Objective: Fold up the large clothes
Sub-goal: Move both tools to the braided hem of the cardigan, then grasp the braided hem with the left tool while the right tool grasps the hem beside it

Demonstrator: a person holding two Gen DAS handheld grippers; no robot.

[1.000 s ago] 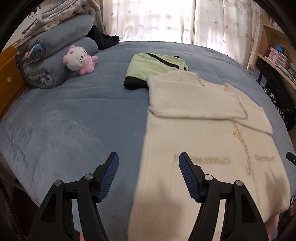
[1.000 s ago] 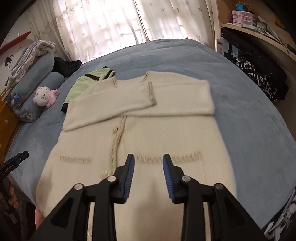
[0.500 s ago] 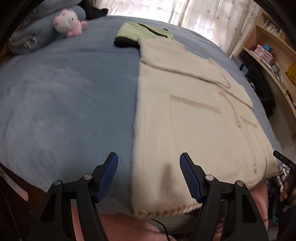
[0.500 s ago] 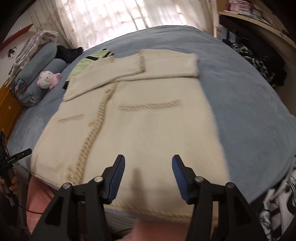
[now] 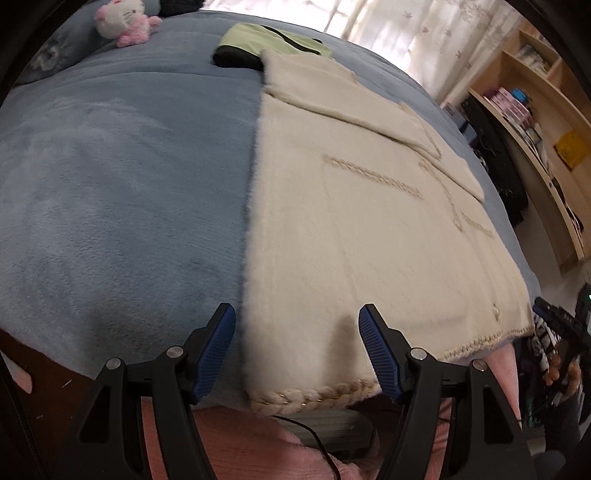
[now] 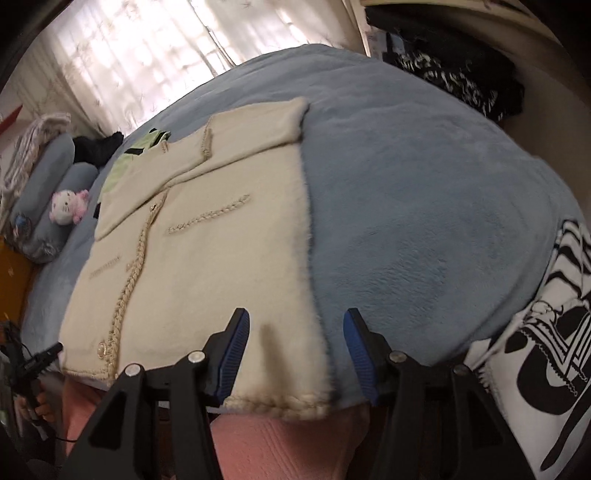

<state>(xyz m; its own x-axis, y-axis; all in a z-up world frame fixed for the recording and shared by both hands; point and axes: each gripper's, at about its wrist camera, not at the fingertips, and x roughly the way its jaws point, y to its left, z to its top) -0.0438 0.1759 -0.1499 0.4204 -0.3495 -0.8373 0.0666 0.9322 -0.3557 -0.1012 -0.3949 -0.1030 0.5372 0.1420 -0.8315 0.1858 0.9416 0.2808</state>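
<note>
Cream knit, fuzzy and trimmed with braided beige cord, makes up the cardigan [image 5: 369, 229] that lies flat on the blue blanket [image 5: 122, 192] of the bed, its sleeves folded across the chest and its braided hem [image 5: 314, 397] reaching the near edge of the mattress. The left hand-held gripper [image 5: 297, 343] hangs over the hem's left corner with its blue-padded fingers spread wide, one finger over the blanket and the other over the knit, grasping nothing. The right hand-held gripper [image 6: 295, 350] is likewise released and spread, straddling the cardigan's right edge near the hem, with its left finger above the cream fabric and its right finger above the blanket [image 6: 424, 206]. In the right wrist view the cardigan [image 6: 207, 266] shows its button line and two braided pocket trims. Beyond the collar a folded green garment [image 5: 273, 46] with black trim lies touching the cardigan's far edge. A pink and white plush cat [image 5: 123, 20] sits near rolled grey bedding [image 6: 44, 206] at the head of the bed. Wooden shelves [image 5: 535, 122] stand along the right wall, and sheer curtains [image 6: 140, 51] cover the bright window.
</note>
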